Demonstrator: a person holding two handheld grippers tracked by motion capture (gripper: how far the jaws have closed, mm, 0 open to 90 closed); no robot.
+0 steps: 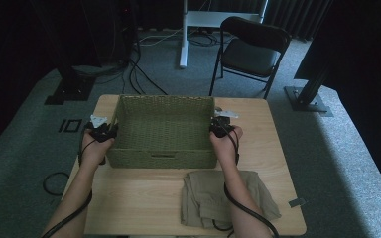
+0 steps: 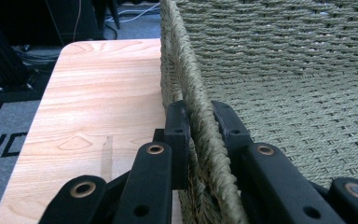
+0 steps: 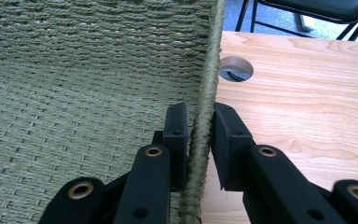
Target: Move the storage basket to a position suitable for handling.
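Now we have the woven basket (image 1: pixel 163 130) gripped on both short sides, and it sits on the worktop (image 1: pixel 139 198) between our two hands. Our left gripper (image 2: pixel 198 123) straddles the basket's left rim, one jaw inside and one outside, pressed onto the braided edge. Our right gripper (image 3: pixel 200 126) does the same on the opposite rim; its jaws are narrow around the cord, though a thin gap shows at the outer jaw, so the hold looks lighter there. We judge the step in hand to be the two-sided grasp before a lift or shift of the basket. The next move calls for both hands rising evenly, since the soft rim can flex or slip out. Behind our right gripper, toward us, lies a folded beige cloth (image 1: pixel 218 196). Beyond it, past the worktop, stands a black chair (image 1: pixel 250 49). We can read no brand or label; floor markings left of our left gripper are cut off.
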